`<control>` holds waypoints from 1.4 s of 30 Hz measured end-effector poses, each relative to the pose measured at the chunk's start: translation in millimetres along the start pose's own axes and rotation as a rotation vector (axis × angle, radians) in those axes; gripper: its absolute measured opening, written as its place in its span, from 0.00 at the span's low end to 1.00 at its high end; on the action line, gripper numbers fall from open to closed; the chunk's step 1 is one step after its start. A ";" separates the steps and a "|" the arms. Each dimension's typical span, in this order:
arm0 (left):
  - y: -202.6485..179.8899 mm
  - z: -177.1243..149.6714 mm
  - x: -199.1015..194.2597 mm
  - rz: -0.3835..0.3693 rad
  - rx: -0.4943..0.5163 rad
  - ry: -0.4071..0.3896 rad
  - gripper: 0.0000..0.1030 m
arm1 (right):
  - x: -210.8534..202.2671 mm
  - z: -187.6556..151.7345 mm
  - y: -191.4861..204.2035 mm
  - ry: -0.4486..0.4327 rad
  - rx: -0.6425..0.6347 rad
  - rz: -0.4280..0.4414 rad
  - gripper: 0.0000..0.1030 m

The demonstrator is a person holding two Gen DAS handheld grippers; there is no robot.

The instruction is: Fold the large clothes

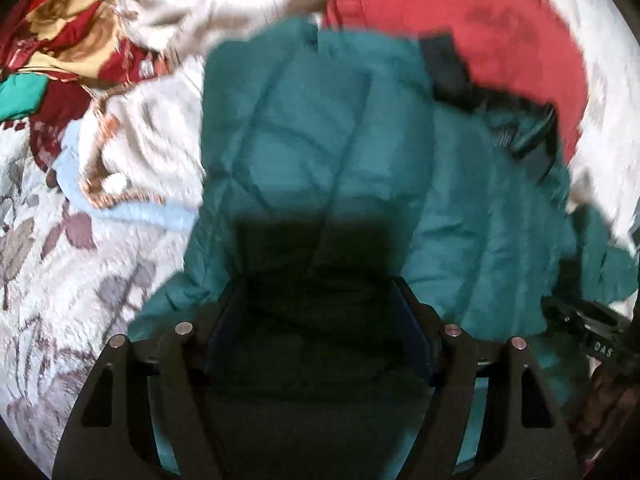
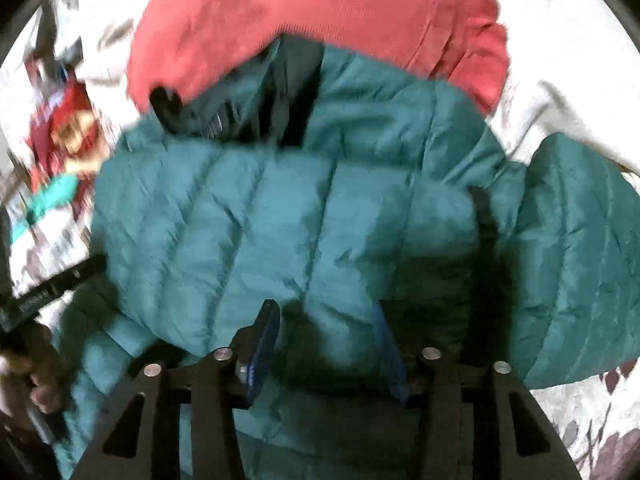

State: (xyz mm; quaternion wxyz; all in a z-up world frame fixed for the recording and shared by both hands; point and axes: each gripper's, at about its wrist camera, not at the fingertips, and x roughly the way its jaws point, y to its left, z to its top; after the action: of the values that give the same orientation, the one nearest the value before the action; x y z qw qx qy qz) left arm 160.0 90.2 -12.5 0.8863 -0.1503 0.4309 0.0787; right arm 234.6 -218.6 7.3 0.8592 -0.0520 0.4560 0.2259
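Note:
A teal quilted puffer jacket (image 1: 320,152) lies bunched on a bed; it fills the middle of the right wrist view (image 2: 280,216) too, with its dark lining and collar (image 2: 280,96) at the top. My left gripper (image 1: 318,312) is open, its jaws wide apart just over the jacket's near edge, in shadow. My right gripper (image 2: 326,320) is open, blue pads (image 2: 266,332) apart with a fold of the jacket bulging between them. The right tool also shows at the right edge of the left wrist view (image 1: 592,332).
A red garment (image 1: 460,20) lies behind the jacket, also in the right wrist view (image 2: 320,12). A pile of white, red-patterned and light blue clothes (image 1: 100,60) sits to the left. The bedspread (image 1: 48,280) is white with a grey leaf print.

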 end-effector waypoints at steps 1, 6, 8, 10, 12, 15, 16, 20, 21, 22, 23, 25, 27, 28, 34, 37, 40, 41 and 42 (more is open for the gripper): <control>-2.0 -1.0 -1.0 0.008 0.007 -0.007 0.70 | 9.9 -0.9 -1.7 0.038 0.009 -0.014 0.51; -1.1 -0.5 -11.9 0.008 -0.016 -0.039 0.70 | -28.4 10.7 -39.7 -0.097 0.117 -0.029 0.51; 0.2 0.7 -18.1 -0.006 -0.035 -0.060 0.70 | -63.2 13.2 -69.0 -0.208 0.183 -0.131 0.53; 1.0 1.5 -25.4 -0.021 -0.046 -0.087 0.70 | -90.1 13.1 -108.2 -0.279 0.269 -0.243 0.61; -0.7 2.1 -31.0 -0.021 -0.044 -0.106 0.70 | -115.2 9.8 -163.7 -0.308 0.379 -0.394 0.62; -4.5 2.4 -31.4 -0.031 -0.036 -0.096 0.70 | -155.0 -3.4 -252.2 -0.328 0.550 -0.540 0.62; -5.5 3.2 -28.9 -0.037 -0.031 -0.089 0.70 | -161.3 -12.3 -283.2 -0.313 0.605 -0.575 0.63; -11.7 0.7 -25.1 -0.033 -0.006 -0.079 0.70 | -171.9 -35.8 -357.2 -0.242 0.729 -0.586 0.63; -11.7 0.3 -24.6 -0.032 -0.004 -0.079 0.70 | -171.8 -41.9 -369.0 -0.227 0.740 -0.579 0.63; -12.3 0.1 -24.5 -0.031 -0.003 -0.080 0.70 | -170.1 -46.0 -377.8 -0.238 0.744 -0.561 0.63; -12.7 -0.2 -23.9 -0.030 -0.004 -0.080 0.70 | -171.1 -49.1 -379.7 -0.289 0.717 -0.544 0.63; -12.0 -0.3 -21.0 -0.029 -0.004 -0.074 0.70 | -164.5 -39.7 -389.9 -0.280 0.662 -0.537 0.63; -11.3 0.3 -18.8 -0.026 -0.005 -0.070 0.70 | -160.8 -37.4 -390.2 -0.271 0.605 -0.542 0.58; -11.3 0.5 -18.2 -0.025 -0.005 -0.069 0.70 | -158.3 -34.0 -391.7 -0.259 0.585 -0.545 0.38; -8.4 0.9 -20.7 -0.028 -0.021 -0.074 0.70 | -161.4 -28.1 -332.3 -0.315 0.347 -0.705 0.13; -5.4 -0.8 -22.0 -0.033 -0.034 -0.064 0.70 | -157.0 -20.5 -271.3 -0.353 0.189 -0.747 0.12; -3.9 -2.9 -26.1 -0.041 -0.038 -0.065 0.70 | -146.2 -11.5 -215.6 -0.380 0.134 -0.668 0.12; -3.7 -3.2 -28.7 -0.043 -0.036 -0.069 0.70 | -140.4 -8.5 -197.3 -0.378 0.120 -0.639 0.12; -4.3 -3.6 -30.7 -0.046 -0.034 -0.072 0.70 | -133.8 -4.5 -175.8 -0.379 0.099 -0.601 0.12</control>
State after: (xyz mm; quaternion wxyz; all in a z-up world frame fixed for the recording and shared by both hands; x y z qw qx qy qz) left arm 139.6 84.6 10.5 0.9001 -0.1722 0.3938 0.0706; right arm 243.3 -422.4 92.2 0.9581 -0.0994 0.2631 -0.0537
